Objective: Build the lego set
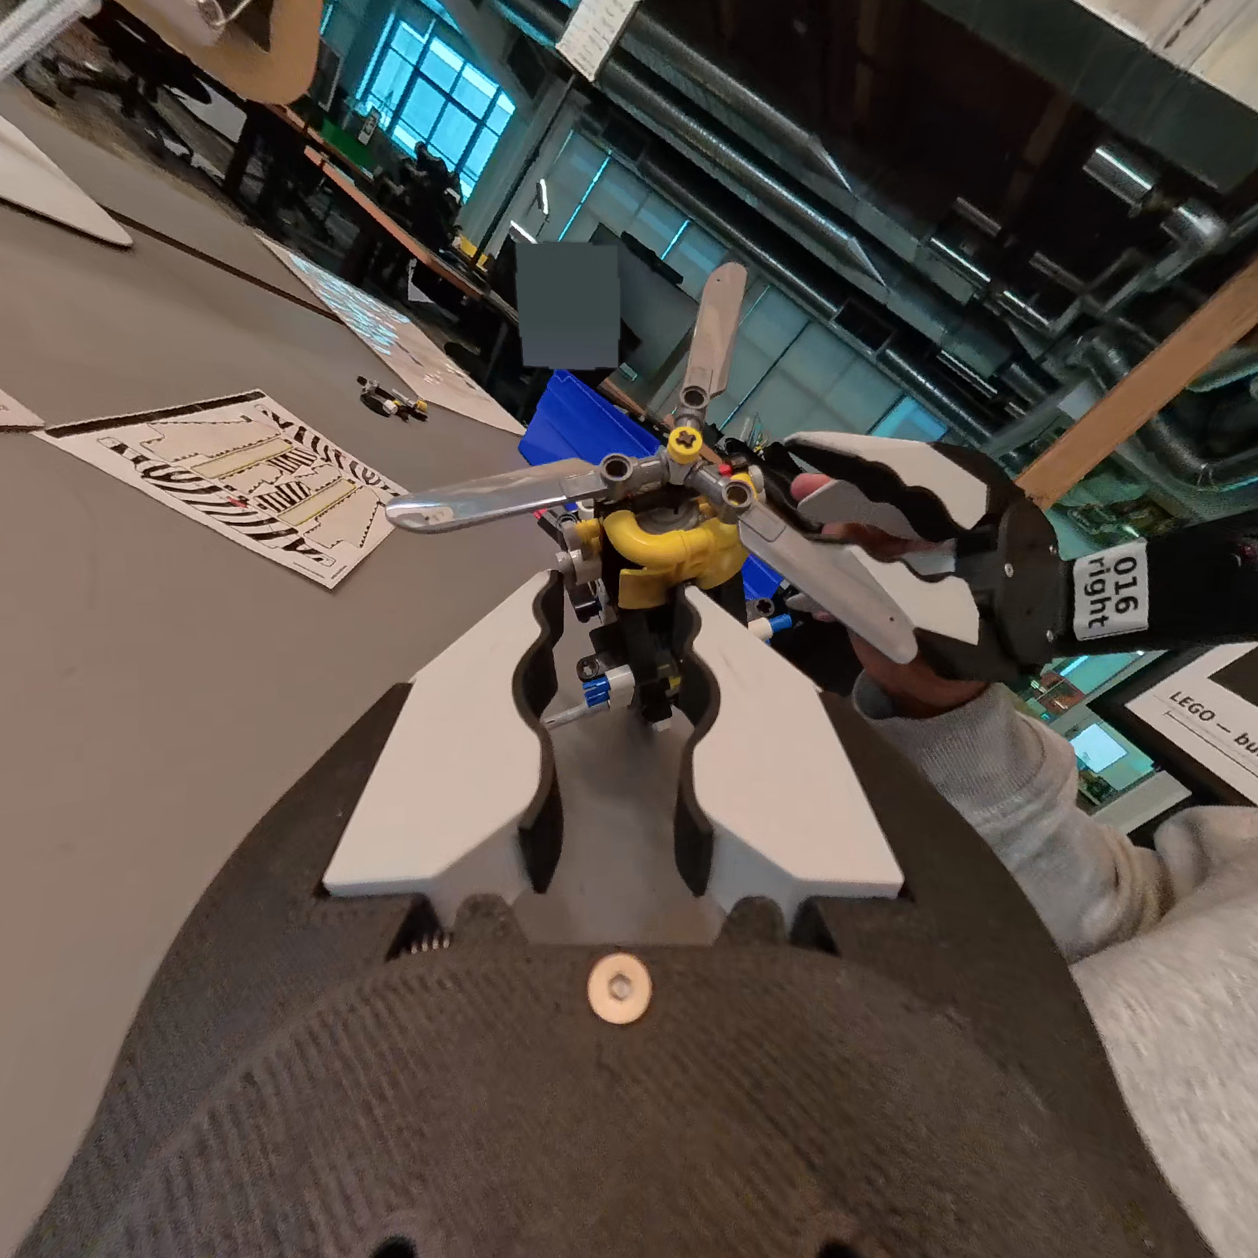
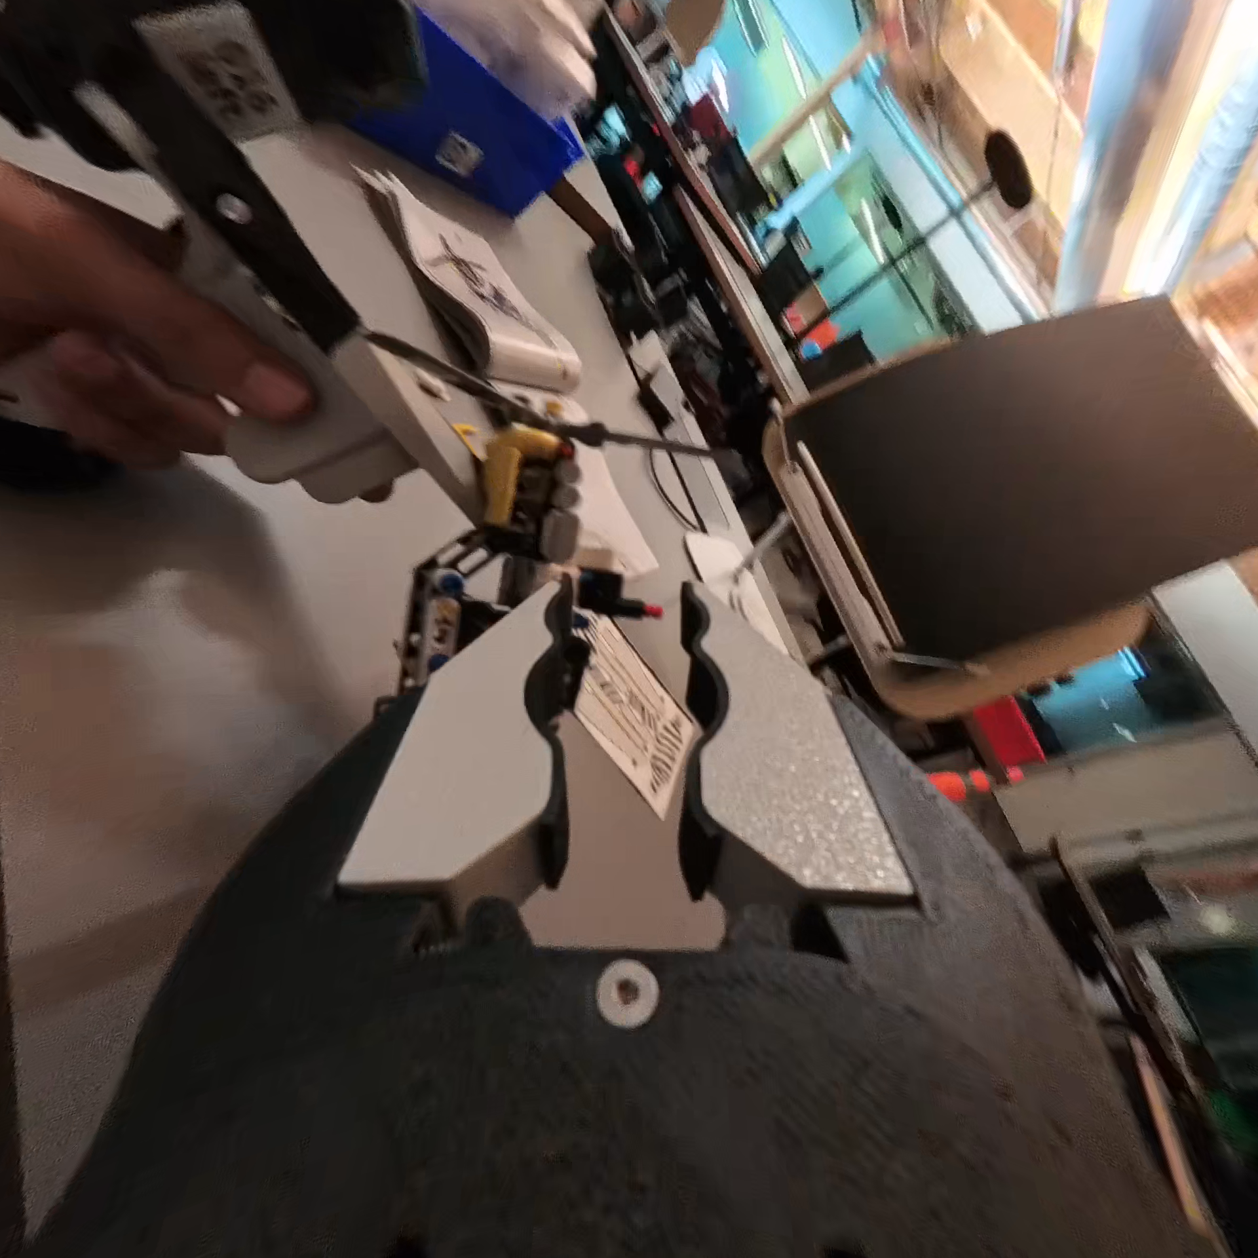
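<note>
My left gripper is shut on a black and yellow lego helicopter model and holds it above the grey table. The model carries a grey three-blade rotor with a yellow hub pin. My right gripper comes in from the right, open, with its fingertips around the lower right blade; I cannot tell if they touch it. In the right wrist view the right gripper is open and empty. The model sits just beyond its left fingertip, held by a left gripper finger.
A striped sticker sheet lies flat on the table and also shows in the right wrist view. A small lego sub-assembly lies farther back. A blue bin stands behind the model. An instruction booklet and a dark box are nearby.
</note>
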A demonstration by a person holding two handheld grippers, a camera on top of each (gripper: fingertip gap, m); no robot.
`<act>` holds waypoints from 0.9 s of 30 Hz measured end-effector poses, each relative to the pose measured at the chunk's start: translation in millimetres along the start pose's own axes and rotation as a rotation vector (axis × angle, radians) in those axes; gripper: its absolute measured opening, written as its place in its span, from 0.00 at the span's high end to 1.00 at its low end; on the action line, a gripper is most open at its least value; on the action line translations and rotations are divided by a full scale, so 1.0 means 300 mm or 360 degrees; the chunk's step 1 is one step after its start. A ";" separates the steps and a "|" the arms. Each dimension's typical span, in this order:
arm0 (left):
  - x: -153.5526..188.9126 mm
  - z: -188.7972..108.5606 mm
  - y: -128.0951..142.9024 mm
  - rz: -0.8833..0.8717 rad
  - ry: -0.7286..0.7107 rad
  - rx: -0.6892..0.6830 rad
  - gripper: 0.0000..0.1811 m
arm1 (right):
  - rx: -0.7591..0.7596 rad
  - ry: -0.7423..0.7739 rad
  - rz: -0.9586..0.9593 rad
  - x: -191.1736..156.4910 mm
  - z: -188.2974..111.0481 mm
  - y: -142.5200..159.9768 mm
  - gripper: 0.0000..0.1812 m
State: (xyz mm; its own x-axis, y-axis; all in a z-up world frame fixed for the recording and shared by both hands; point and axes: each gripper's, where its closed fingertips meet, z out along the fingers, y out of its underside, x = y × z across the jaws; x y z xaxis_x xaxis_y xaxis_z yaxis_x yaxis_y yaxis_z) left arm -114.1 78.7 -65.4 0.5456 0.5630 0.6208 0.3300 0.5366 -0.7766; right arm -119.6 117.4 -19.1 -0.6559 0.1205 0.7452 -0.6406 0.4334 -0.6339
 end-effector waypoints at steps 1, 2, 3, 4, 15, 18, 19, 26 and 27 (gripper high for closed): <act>-0.001 0.001 -0.001 0.0002 -0.0002 -0.0001 0.84 | 0.0027 -0.0083 0.0016 -0.020 0.013 -0.008 0.83; -0.003 0.001 -0.001 0.0008 -0.0008 -0.0004 0.84 | -0.0005 -0.0168 0.0056 -0.033 0.027 0.000 0.81; -0.005 0.001 0.000 0.0006 -0.0012 -0.0005 0.85 | -0.0073 -0.0218 0.0090 -0.034 0.040 0.017 0.78; -0.007 0.001 0.001 -0.0003 -0.0014 -0.0010 0.84 | -0.0122 -0.0238 0.0119 -0.024 0.048 0.028 0.74; -0.018 0.007 0.005 -0.0062 0.0000 -0.0032 0.85 | -0.0160 -0.0779 0.0481 -0.070 0.094 0.051 0.76; -0.016 0.009 0.008 -0.0052 0.0003 -0.0042 0.85 | -0.0198 -0.0828 0.0468 -0.081 0.101 0.056 0.78; -0.016 0.011 0.010 -0.0051 0.0002 -0.0049 0.85 | -0.0213 -0.0825 0.0449 -0.084 0.105 0.059 0.79; -0.023 0.011 0.008 -0.0081 0.0004 -0.0043 0.85 | -0.0193 -0.0731 0.0427 -0.075 0.118 0.064 0.83; -0.021 0.010 0.007 -0.0085 0.0014 -0.0041 0.86 | -0.0178 -0.0717 0.0435 -0.074 0.119 0.063 0.83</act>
State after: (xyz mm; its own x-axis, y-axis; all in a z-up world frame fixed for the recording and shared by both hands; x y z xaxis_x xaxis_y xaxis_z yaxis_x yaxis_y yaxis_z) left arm -119.2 78.1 -70.6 0.5332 0.5282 0.6608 0.3786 0.5495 -0.7448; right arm -131.4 91.0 -55.2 -0.9149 -0.1421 0.3779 -0.3921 0.5354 -0.7480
